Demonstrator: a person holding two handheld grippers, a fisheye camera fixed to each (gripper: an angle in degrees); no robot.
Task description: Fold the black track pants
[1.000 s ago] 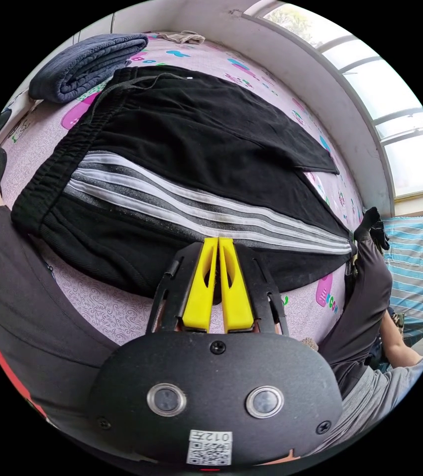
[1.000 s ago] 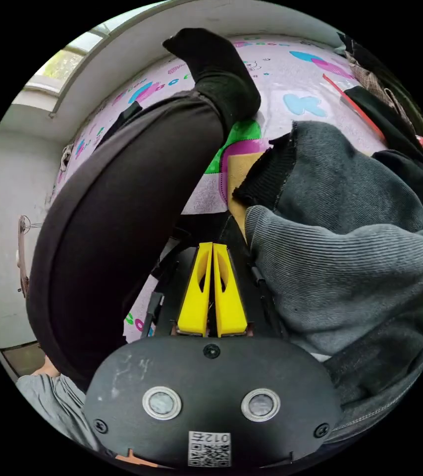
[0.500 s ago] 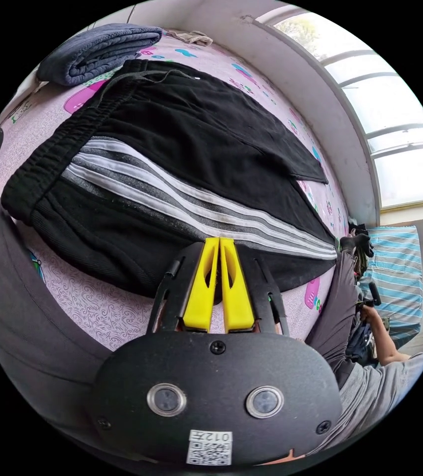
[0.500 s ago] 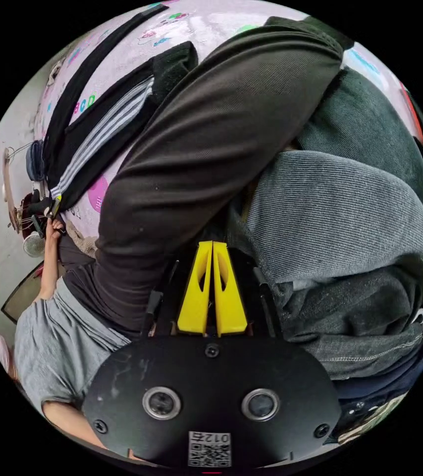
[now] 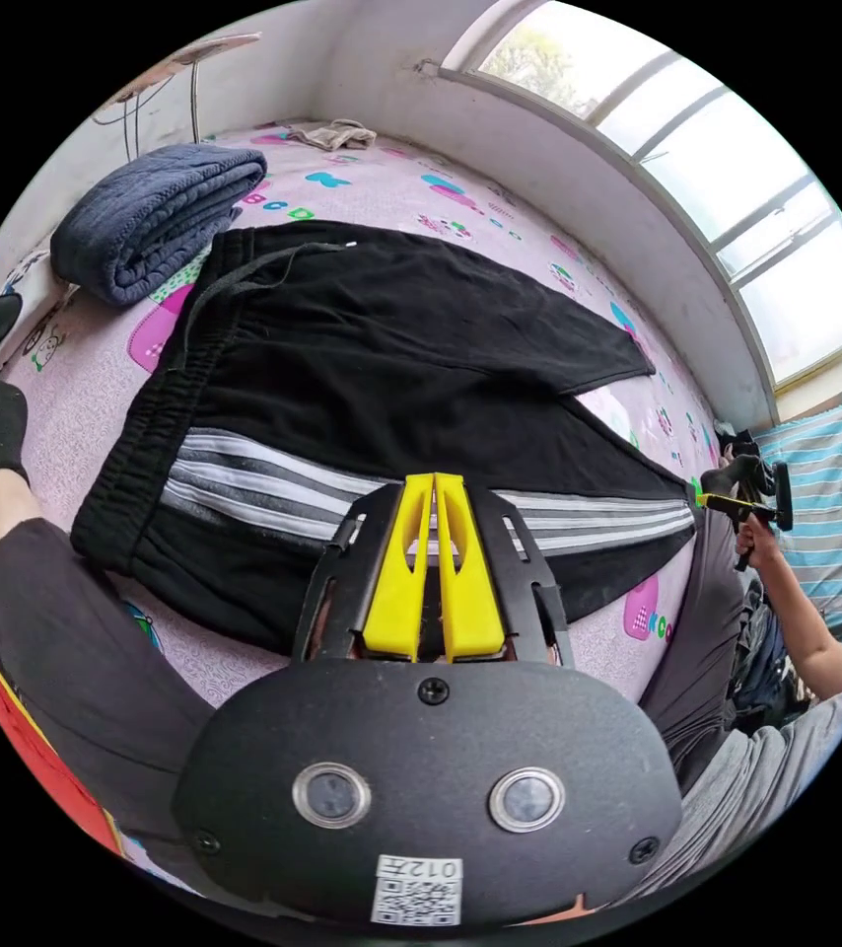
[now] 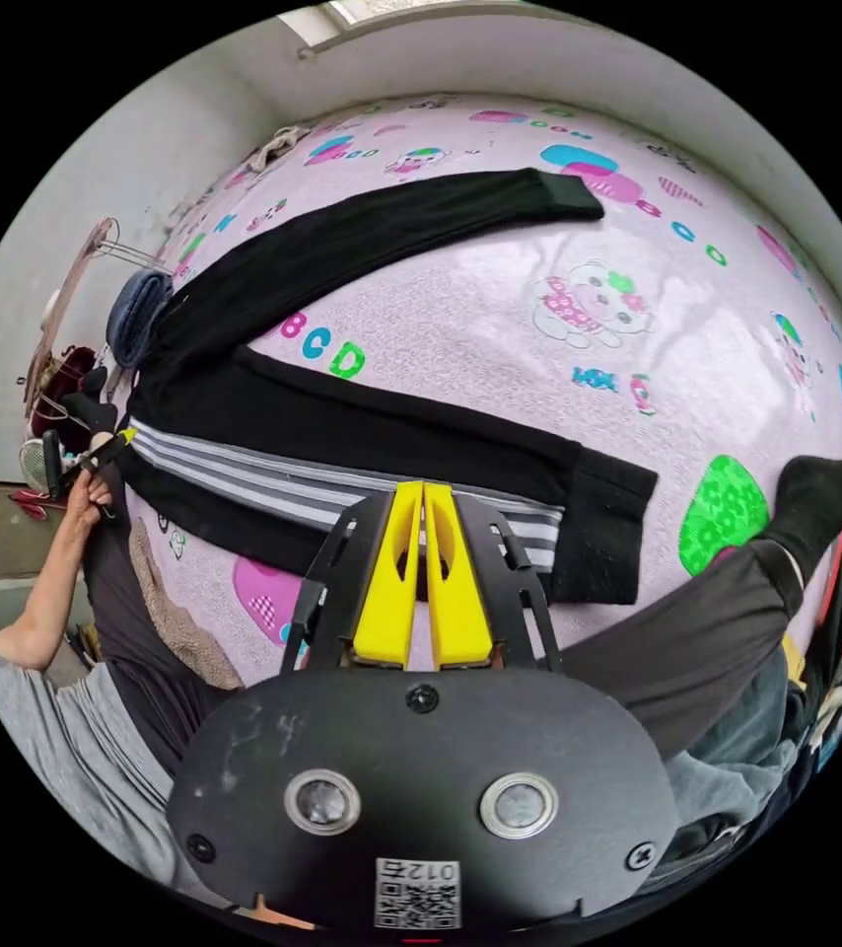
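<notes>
The black track pants (image 5: 391, 365) lie flat on a pink patterned bed sheet (image 5: 76, 395), waistband at the left and legs running right. Grey and white stripes (image 5: 263, 478) run along the near leg. My left gripper (image 5: 435, 480) hovers shut over that striped leg with nothing between its jaws. In the right gripper view the pants (image 6: 342, 414) lie with the two legs spread apart, and the near cuff (image 6: 603, 528) is just right of my shut right gripper (image 6: 424, 485). The left gripper (image 6: 125, 436) is held in a hand at the waistband end.
A folded dark blue cloth (image 5: 155, 217) lies beyond the waistband, with a small beige cloth (image 5: 337, 133) near the wall. A window (image 5: 697, 168) runs along the bed's far side. The person's dark-trousered legs and black socks (image 6: 825, 503) rest on the sheet (image 6: 579, 395) near both views.
The right gripper view has swung off the person's leg and a grey garment pile onto the spread pants. The left gripper view has pulled back a little. Both grippers stay shut.
</notes>
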